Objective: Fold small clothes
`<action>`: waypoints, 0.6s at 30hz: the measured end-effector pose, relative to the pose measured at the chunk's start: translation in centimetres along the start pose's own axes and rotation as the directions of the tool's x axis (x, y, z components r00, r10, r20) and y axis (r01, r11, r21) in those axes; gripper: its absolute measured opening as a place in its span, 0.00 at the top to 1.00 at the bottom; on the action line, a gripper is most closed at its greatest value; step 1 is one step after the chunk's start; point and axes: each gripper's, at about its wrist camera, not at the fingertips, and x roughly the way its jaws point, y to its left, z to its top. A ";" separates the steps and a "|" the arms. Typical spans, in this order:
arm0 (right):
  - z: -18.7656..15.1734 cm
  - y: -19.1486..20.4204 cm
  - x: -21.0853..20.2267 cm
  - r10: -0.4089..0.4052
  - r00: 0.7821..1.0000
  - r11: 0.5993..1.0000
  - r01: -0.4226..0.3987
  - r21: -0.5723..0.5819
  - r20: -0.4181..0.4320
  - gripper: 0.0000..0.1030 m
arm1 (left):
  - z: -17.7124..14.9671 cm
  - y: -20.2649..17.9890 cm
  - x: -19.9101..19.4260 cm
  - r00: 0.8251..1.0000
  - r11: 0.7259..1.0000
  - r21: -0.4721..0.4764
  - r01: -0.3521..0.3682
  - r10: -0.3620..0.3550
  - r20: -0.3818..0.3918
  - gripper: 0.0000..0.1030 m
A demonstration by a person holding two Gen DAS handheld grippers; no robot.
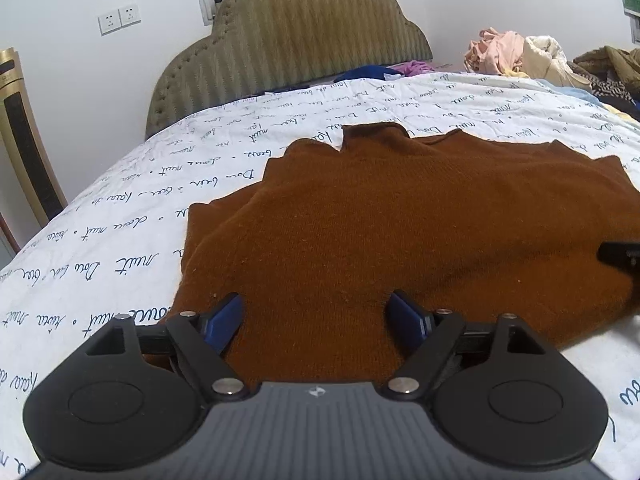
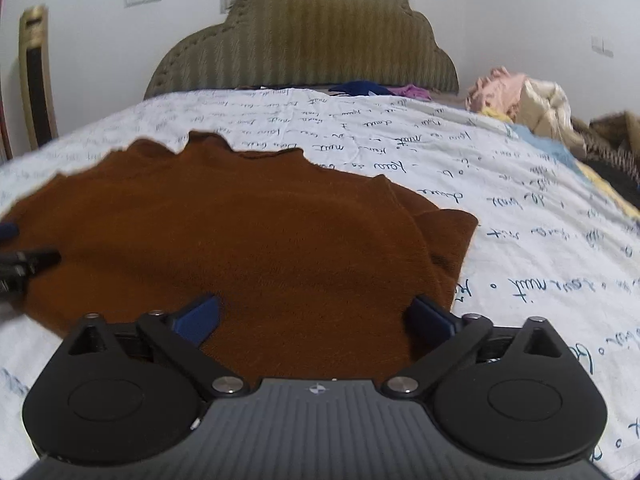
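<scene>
- The brown sweater (image 1: 400,232) lay flat on the bed's white printed cover (image 1: 120,248), its collar pointing toward the padded headboard (image 1: 288,40) and its hem nearest you.
- Your left gripper (image 1: 316,308) was spread wide, its blue fingers (image 1: 224,316) over the sweater's hem edge with nothing pinched between them.
- Your right gripper (image 2: 316,312) was likewise spread wide above the hem on the sweater's other side; whether its pads actually touched the knit, I could not tell.
- Each gripper showed at the border of the other's view, so the two sat side by side along the sweater's near edge.
- On both sides of the sweater, layered edges showed where the sleeves would be, so I judged that the sleeves had been folded in; the layers were too dark for me to be sure.
- What looked left to do: the body was not yet folded hem to collar, so you had roughly the second half of this garment to finish.
- A heap of pale clothes (image 1: 516,56) sat beyond the sweater, off to the headboard's right side, and probably awaited folding too.
</scene>
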 end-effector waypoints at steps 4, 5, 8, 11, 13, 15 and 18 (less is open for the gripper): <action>0.1 -0.1 0.0 0.006 1.000 1.000 -0.006 0.007 -0.002 0.00 | 0.0 0.2 0.2 1.000 1.000 -0.019 -0.001 0.001 -0.003 0.06; 0.1 -0.3 0.0 0.011 1.000 1.000 -0.011 0.015 -0.002 0.00 | 0.0 0.2 0.3 1.000 1.000 -0.024 0.000 -0.001 -0.008 0.00; 0.0 -0.2 0.0 0.016 1.000 1.000 -0.016 0.020 -0.005 0.00 | 0.0 0.4 0.6 1.000 0.999 -0.036 0.005 -0.006 -0.017 0.00; -0.1 0.0 0.0 0.011 1.000 1.000 -0.011 0.013 -0.007 0.00 | -0.1 0.4 0.6 1.000 0.999 -0.039 0.006 -0.007 -0.015 0.00; -0.1 -0.1 0.0 0.011 1.000 1.000 -0.011 0.013 -0.006 0.00 | 0.0 0.4 0.6 1.000 0.999 -0.038 0.007 -0.008 -0.019 0.00; -0.1 -0.1 0.0 0.012 1.000 1.000 -0.012 0.014 -0.006 0.00 | -0.1 0.4 0.5 1.000 0.999 -0.036 0.006 -0.007 -0.018 0.00; -0.1 0.0 0.0 0.012 1.000 1.000 -0.011 0.014 -0.006 0.00 | -0.1 0.2 0.5 1.000 1.000 -0.029 0.000 -0.001 -0.018 0.00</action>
